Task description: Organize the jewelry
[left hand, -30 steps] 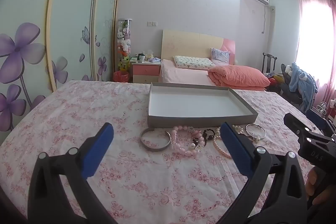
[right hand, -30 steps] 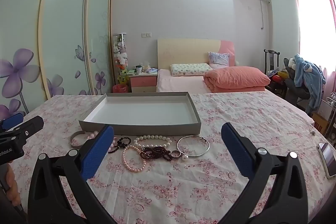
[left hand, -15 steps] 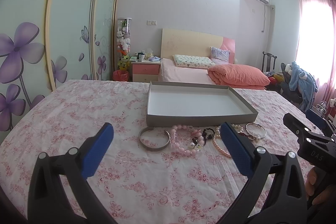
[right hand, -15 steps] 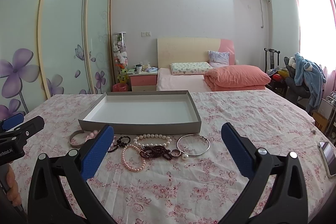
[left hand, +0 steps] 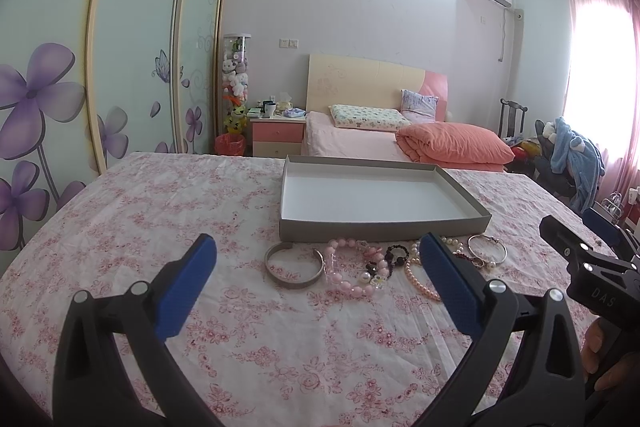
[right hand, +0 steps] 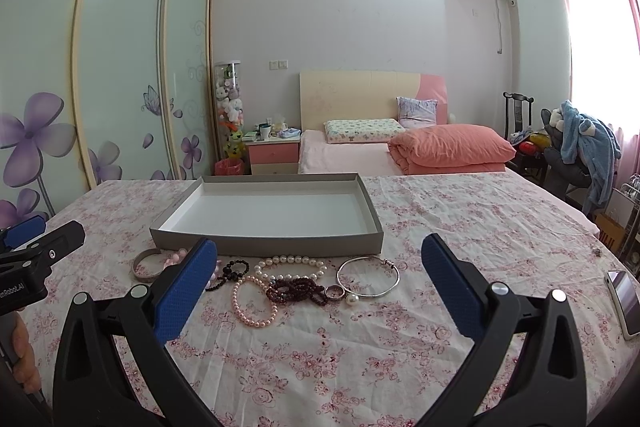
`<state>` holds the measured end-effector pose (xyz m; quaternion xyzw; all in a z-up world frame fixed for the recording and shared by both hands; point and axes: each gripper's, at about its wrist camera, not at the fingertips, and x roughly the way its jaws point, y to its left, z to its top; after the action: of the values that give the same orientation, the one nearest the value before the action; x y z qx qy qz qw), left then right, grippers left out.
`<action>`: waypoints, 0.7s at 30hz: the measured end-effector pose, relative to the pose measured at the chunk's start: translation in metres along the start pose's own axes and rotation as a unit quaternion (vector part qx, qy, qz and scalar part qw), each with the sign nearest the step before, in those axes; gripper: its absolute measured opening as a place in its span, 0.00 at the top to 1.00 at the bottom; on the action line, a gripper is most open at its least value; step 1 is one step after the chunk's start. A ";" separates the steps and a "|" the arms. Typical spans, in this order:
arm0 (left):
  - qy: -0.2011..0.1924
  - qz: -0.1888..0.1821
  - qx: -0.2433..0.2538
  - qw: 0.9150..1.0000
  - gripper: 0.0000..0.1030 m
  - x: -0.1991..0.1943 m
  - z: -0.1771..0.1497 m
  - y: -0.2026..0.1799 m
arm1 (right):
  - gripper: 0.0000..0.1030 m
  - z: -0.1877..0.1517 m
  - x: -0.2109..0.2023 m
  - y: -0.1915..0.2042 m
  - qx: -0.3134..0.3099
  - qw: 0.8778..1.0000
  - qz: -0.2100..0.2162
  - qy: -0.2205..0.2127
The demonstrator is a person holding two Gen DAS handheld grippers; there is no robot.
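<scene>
A shallow grey tray (left hand: 384,229) (right hand: 264,245) with a white inside stands empty on the flowered cloth. Jewelry lies in a row just in front of it: a grey cuff bangle (left hand: 294,283) (right hand: 141,261), a pink bead bracelet (left hand: 347,286), a dark bead bracelet (left hand: 394,251) (right hand: 230,271), a pink pearl bracelet (right hand: 254,321), a white pearl strand (right hand: 291,261), dark red beads (right hand: 296,290), a ring (right hand: 334,292) and a thin silver bangle (left hand: 487,254) (right hand: 368,277). My left gripper (left hand: 316,281) is open, a short way before the cuff. My right gripper (right hand: 318,281) is open, over the beads.
A phone (right hand: 624,303) lies at the cloth's right edge. Behind the table are a bed (right hand: 400,151) with pillows, a pink nightstand (right hand: 274,155), sliding wardrobe doors (right hand: 120,75) on the left and a chair (right hand: 580,147) with clothes on the right.
Both grippers have crept slightly forward toward the jewelry and the views tilted up a little. Nothing has been picked up; both grippers stay open.
</scene>
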<state>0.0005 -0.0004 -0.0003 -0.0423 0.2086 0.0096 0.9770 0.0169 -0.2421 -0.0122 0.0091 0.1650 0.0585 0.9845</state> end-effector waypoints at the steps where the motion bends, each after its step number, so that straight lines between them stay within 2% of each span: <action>1: 0.000 0.000 0.000 1.000 0.04 0.000 0.000 0.000 | 0.02 0.000 0.000 0.000 0.000 1.000 0.000 0.000; 21: 0.001 0.001 0.000 1.000 0.04 0.001 -0.002 -0.001 | 0.02 0.001 0.000 0.001 0.001 1.000 0.000 0.001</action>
<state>0.0010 -0.0016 -0.0022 -0.0418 0.2093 0.0103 0.9769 0.0166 -0.2415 -0.0111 0.0095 0.1661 0.0581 0.9844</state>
